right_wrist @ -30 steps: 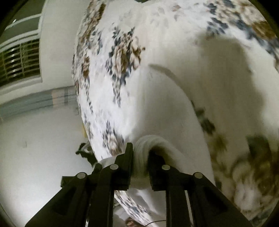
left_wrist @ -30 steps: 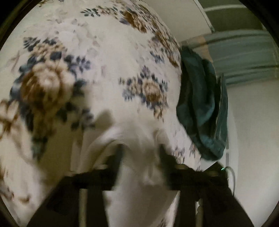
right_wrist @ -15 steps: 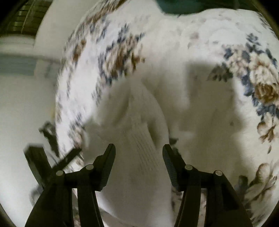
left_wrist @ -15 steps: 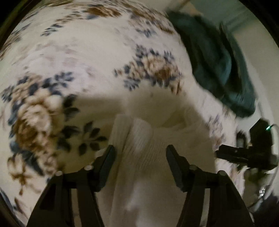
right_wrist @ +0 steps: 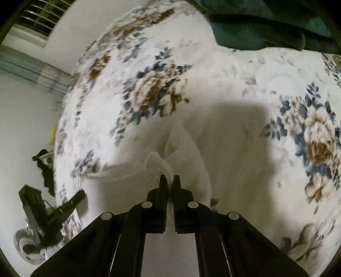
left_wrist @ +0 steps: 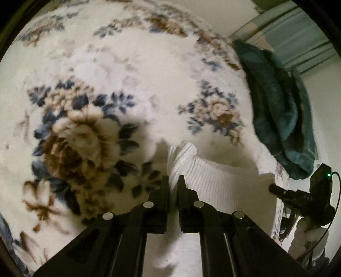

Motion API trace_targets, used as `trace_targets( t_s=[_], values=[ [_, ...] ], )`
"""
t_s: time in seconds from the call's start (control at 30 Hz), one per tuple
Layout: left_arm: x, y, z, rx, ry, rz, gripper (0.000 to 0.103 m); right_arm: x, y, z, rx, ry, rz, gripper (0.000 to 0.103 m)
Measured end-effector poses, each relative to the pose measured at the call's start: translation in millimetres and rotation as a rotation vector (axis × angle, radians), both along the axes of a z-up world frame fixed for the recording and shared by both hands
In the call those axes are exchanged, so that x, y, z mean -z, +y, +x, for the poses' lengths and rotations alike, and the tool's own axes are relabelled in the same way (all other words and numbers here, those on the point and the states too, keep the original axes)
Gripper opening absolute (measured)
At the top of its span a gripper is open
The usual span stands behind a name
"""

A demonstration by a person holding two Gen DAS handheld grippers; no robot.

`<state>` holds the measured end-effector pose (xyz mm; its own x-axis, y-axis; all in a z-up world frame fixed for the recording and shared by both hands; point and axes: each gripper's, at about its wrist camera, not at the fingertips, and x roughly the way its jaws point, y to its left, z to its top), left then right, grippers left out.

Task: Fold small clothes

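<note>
A small white ribbed knit garment [left_wrist: 215, 183] lies on a floral blanket [left_wrist: 106, 89]. My left gripper [left_wrist: 174, 182] is shut on the garment's ribbed edge, which bunches up between the black fingers. In the right wrist view the same white garment [right_wrist: 187, 153] runs away from me, and my right gripper [right_wrist: 168, 181] is shut on a rolled ribbed edge of it. The other gripper shows at the right edge of the left wrist view, a black tool [left_wrist: 307, 198], and at the lower left of the right wrist view [right_wrist: 53, 215].
A dark teal folded cloth [left_wrist: 275, 110] lies on the blanket's far right side, seen also along the top in the right wrist view [right_wrist: 266, 27]. The blanket's edge [right_wrist: 61, 136] drops off to a pale floor on the left. A window grille [right_wrist: 40, 15] is at the upper left.
Both grippers stood open over the white garment half a second ago; both have now shut on its ribbed edges. The left one sank a little toward the blanket.
</note>
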<state>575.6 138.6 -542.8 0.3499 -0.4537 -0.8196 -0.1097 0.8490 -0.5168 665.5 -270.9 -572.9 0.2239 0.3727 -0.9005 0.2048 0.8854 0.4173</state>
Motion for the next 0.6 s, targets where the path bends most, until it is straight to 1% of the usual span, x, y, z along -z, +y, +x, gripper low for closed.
trace_targets(
  t_s=[0.07,0.13,0.17,0.2,0.23,0.27,0.3,0.33,0.37,0.4,0.47,0.53,0.57,0.6],
  values=[
    [16.1,1.0,7.0,-0.007,0.042,-0.001,0.005,11.6,4.4,11.7,-0.025,0.024,-0.046,0.004],
    [22.9,1.0,7.2,-0.003,0.069,-0.017,0.006,23.5,5.4,18.8,-0.039,0.055,-0.076,0.004],
    [22.4,1.8,5.7,-0.005,0.075,-0.038,0.01,28.9,5.1,20.6,-0.046,0.077,-0.065,0.004],
    [20.9,1.9,4.3,-0.001,0.077,-0.058,0.01,33.3,3.4,20.4,-0.046,0.103,-0.037,0.005],
    [17.0,3.1,1.2,0.002,0.078,-0.073,0.014,34.5,1.2,19.0,-0.041,0.117,-0.012,0.006],
    [12.4,4.9,-2.7,-0.003,0.081,-0.078,0.026,33.0,-2.5,15.3,-0.037,0.123,0.023,0.009],
    [6.9,7.8,-8.8,-0.007,0.078,-0.1,0.032,29.6,-5.3,10.4,-0.041,0.123,0.039,0.018],
    [1.0,11.2,-17.4,-0.01,0.067,-0.132,0.043,25.7,-8.8,4.2,-0.042,0.121,0.047,0.027],
    [-5.1,14.2,-27.0,-0.013,0.058,-0.153,0.049,19.1,-14.5,-6.2,-0.036,0.108,0.063,0.044],
    [-14.1,17.4,-42.8,-0.015,0.042,-0.155,0.049,13.4,-19.9,-17.5,-0.033,0.095,0.086,0.049],
    [-26.0,19.7,-67.8,-0.015,0.014,-0.133,0.05,5.7,-27.0,-43.2,-0.032,0.102,0.128,0.049],
    [-32.4,18.1,-98.2,-0.012,0.011,-0.087,0.05,3.7,-34.3,-76.0,-0.027,0.117,0.167,0.049],
    [-32.9,16.3,-113.3,-0.012,0.014,-0.078,0.05,5.2,-36.3,-94.1,-0.026,0.133,0.188,0.052],
    [-31.7,14.0,-126.8,-0.01,0.023,-0.063,0.05,8.4,-36.3,-110.1,-0.026,0.152,0.203,0.053]
  ],
)
